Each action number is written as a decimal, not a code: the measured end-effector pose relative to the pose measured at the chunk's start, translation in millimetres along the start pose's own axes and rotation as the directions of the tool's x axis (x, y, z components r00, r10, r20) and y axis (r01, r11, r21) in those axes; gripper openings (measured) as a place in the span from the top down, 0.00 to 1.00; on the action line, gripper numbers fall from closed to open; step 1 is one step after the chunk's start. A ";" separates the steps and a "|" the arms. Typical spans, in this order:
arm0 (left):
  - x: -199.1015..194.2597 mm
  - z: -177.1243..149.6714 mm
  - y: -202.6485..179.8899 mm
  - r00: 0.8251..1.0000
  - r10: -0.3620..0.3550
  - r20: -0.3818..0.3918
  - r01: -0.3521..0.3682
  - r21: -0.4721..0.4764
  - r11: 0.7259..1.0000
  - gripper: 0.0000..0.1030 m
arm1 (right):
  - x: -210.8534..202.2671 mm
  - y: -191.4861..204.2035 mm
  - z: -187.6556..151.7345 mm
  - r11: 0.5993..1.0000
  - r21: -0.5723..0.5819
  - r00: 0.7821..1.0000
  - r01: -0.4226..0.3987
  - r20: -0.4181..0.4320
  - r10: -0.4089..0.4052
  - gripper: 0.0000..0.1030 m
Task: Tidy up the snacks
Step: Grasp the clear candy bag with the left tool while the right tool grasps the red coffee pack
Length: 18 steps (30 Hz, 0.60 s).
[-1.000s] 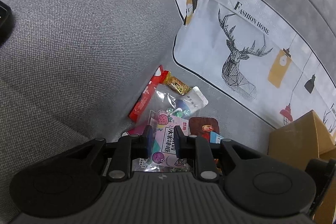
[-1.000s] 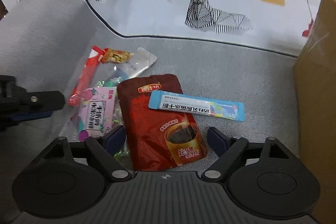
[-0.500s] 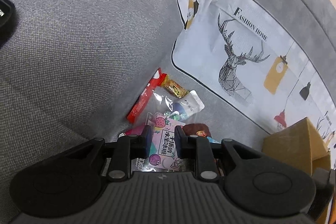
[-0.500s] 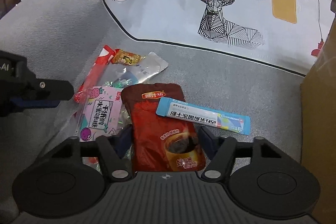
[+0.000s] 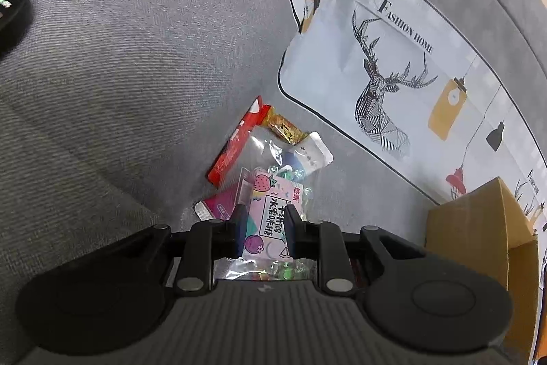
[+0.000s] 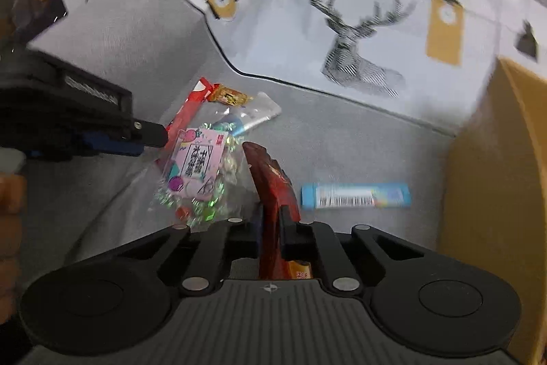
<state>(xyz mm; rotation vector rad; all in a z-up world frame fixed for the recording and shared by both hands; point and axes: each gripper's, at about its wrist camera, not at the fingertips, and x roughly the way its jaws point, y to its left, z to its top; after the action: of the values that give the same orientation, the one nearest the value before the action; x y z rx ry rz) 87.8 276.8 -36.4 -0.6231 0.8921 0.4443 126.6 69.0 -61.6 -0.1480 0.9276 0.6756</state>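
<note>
While the snacks lay in a heap on the gray sofa (image 5: 136, 64), the right gripper (image 6: 270, 221) was pinched tight on a dark red packet (image 6: 273, 180), lifted on its edge. The left gripper (image 5: 263, 221) stood narrow over a pink candy bag (image 5: 273, 211), and I could not tell if it squeezed it. A blue stick pack (image 6: 355, 195) lay near a cardboard box (image 6: 495, 177).

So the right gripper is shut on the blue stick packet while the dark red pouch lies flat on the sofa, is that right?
Not quite: the right wrist view shows the right gripper shut on the dark red pouch, lifted edge-on. The blue stick packet is what lies flat on the sofa.
</note>
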 end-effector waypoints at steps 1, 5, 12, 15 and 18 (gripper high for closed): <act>1.9 0.0 -2.0 1.000 0.004 -0.004 -0.004 0.010 1.000 0.65 | -7.8 -3.3 -3.1 0.999 0.044 1.000 -0.023 -0.001 0.023 0.91; 16.1 0.7 -19.3 0.999 0.046 -0.019 -0.044 0.094 0.995 0.41 | -21.9 -21.4 -19.4 0.965 0.247 0.994 -0.088 -0.043 0.101 0.91; 53.2 -9.9 -50.0 0.982 0.177 -0.070 -0.158 0.219 0.963 0.03 | -14.6 -28.7 -27.4 0.963 0.266 0.992 -0.047 -0.099 0.076 0.89; 65.1 -12.6 -55.9 0.975 0.207 -0.084 -0.183 0.232 0.955 0.01 | -10.5 -24.9 -26.5 0.972 0.235 0.992 -0.029 -0.110 0.056 0.71; 74.5 -11.9 -56.3 0.969 0.230 -0.094 -0.203 0.229 0.952 0.01 | -3.1 -21.6 -25.7 0.980 0.198 0.989 -0.035 -0.137 0.063 0.63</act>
<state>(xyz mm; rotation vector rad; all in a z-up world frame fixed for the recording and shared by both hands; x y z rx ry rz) 156.0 234.8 -85.8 -0.3537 1.1138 0.5017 120.4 40.4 -78.2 0.0012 1.1327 0.6220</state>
